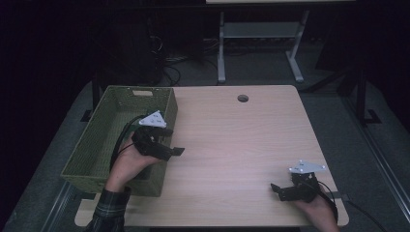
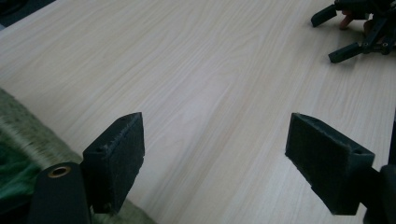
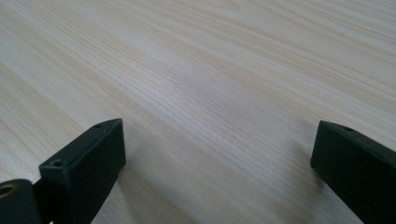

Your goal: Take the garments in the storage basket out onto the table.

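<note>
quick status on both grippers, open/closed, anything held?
Left gripper: open, nothing between the jaws, at the green basket's edge.
Right gripper: open, empty, over the table.

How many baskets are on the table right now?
1. The green woven basket sits at the table's left edge, with the left gripper over its right wall. The basket's near inside corner is hidden behind the hand, so small contents cannot be ruled out.
</note>
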`<state>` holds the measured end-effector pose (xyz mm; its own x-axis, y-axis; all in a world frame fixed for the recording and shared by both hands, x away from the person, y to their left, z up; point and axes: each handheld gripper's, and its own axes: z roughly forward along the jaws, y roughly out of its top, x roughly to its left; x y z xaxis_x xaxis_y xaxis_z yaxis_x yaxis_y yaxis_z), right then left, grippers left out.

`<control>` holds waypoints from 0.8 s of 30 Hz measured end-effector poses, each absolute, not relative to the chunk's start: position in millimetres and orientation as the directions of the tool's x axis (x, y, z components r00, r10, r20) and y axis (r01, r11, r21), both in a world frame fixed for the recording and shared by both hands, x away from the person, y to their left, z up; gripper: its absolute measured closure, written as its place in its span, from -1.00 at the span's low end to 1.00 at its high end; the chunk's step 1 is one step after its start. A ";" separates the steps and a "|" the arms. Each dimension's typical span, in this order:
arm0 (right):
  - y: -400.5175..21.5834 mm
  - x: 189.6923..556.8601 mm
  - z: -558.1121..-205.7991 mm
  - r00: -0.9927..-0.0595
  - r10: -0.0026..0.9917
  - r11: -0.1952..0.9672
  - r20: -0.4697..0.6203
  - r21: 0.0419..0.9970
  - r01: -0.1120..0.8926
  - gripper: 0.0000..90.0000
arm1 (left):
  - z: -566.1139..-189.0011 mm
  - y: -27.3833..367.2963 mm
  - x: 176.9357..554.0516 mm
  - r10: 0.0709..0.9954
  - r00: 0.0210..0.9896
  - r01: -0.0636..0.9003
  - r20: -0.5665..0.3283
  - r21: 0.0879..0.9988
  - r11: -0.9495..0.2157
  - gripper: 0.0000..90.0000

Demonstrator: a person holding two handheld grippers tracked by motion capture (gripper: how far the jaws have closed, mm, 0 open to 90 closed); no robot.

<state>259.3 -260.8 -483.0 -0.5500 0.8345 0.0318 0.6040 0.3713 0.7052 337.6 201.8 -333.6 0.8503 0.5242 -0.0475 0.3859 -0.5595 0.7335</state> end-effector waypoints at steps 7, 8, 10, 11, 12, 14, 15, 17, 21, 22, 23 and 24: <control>-260.8 259.3 -483.0 -0.550 0.834 0.371 0.032 0.705 0.604 -0.94 | -328.9 220.5 337.9 0.564 0.824 0.403 -0.043 0.744 -0.532 -0.55; -260.8 259.3 -483.0 -0.550 0.834 0.371 0.032 0.705 0.604 -0.94 | -328.9 220.5 337.9 0.564 0.824 0.403 -0.043 0.744 -0.532 -0.55; -260.8 259.3 -482.9 -0.550 0.835 0.371 0.032 0.705 0.604 -0.94 | -327.3 230.2 337.8 0.585 0.810 0.412 -0.037 0.746 -0.523 -0.54; -260.8 259.3 -482.9 -0.550 0.835 0.371 0.032 0.705 0.604 -0.94 | -326.7 234.7 338.0 0.594 0.804 0.415 -0.031 0.745 -0.522 -0.53; -260.8 259.3 -482.9 -0.550 0.835 0.371 0.032 0.705 0.604 -0.94 | -326.2 238.4 338.2 0.603 0.797 0.419 -0.027 0.743 -0.522 -0.53; -260.8 259.3 -482.9 -0.550 0.835 0.371 0.032 0.705 0.604 -0.94 | -326.3 244.8 338.9 0.614 0.789 0.424 -0.022 0.743 -0.518 -0.51; -260.8 259.3 -483.0 -0.550 0.835 0.371 0.032 0.705 0.604 -0.94 | -326.8 247.9 339.3 0.623 0.782 0.430 -0.027 0.746 -0.508 -0.50; -260.8 259.3 -482.9 -0.550 0.834 0.371 0.032 0.705 0.604 -0.94 | -327.3 254.6 340.2 0.635 0.772 0.438 -0.022 0.743 -0.506 -0.50; -260.8 259.3 -482.9 -0.550 0.835 0.371 0.032 0.705 0.604 -0.94 | -328.5 267.6 341.7 0.654 0.757 0.448 -0.021 0.745 -0.495 -0.46; -260.8 259.3 -482.9 -0.550 0.835 0.371 0.032 0.705 0.604 -0.94 | -329.2 270.2 342.4 0.661 0.750 0.450 -0.017 0.746 -0.491 -0.45; -260.8 259.3 -482.9 -0.550 0.835 0.371 0.032 0.705 0.604 -0.94 | -330.2 272.7 343.3 0.667 0.745 0.455 -0.017 0.745 -0.488 -0.44; -260.8 259.3 -482.9 -0.550 0.835 0.371 0.032 0.705 0.604 -0.94 | -331.4 274.9 344.5 0.673 0.740 0.458 -0.014 0.742 -0.489 -0.42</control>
